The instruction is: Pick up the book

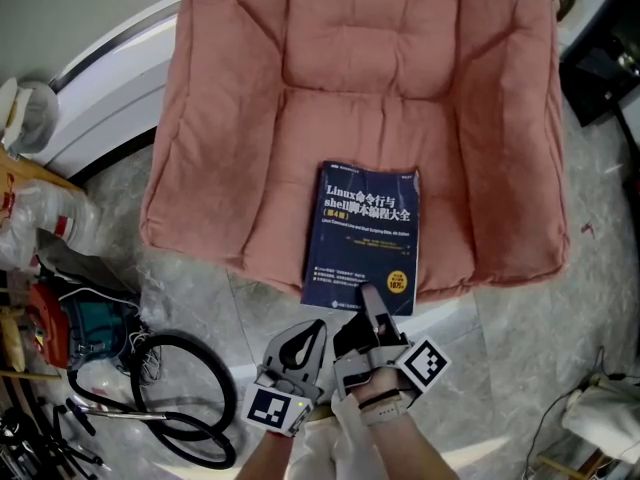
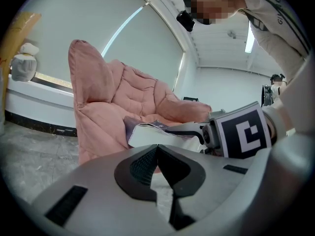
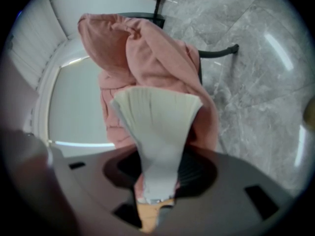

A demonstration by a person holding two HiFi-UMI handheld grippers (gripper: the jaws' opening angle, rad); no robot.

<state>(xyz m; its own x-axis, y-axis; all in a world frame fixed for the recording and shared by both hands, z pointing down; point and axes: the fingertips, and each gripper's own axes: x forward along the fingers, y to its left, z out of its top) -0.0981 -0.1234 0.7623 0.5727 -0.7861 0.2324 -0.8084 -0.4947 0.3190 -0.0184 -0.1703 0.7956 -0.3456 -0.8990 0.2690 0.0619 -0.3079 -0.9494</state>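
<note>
A dark blue book [image 1: 365,233] lies flat on the pink cushion [image 1: 300,118], its near edge hanging over the cushion's front. My right gripper [image 1: 372,303] reaches that near edge from below in the head view. In the right gripper view the book's pale page block [image 3: 157,112] fans out from between the jaws, pinched narrow where the pads press it, so my right gripper [image 3: 158,166] is shut on the book. My left gripper [image 1: 312,330] sits just left of it, off the book. Its black pads meet tip to tip, so my left gripper [image 2: 157,149] is shut and empty. The book [image 2: 147,132] shows ahead of it.
A black cable loop [image 1: 185,398] lies on the grey marble floor [image 1: 520,368] at the lower left, beside bags and clutter [image 1: 40,228]. A white curved base [image 1: 110,78] runs behind the cushion. A dark box [image 1: 605,58] stands at the upper right.
</note>
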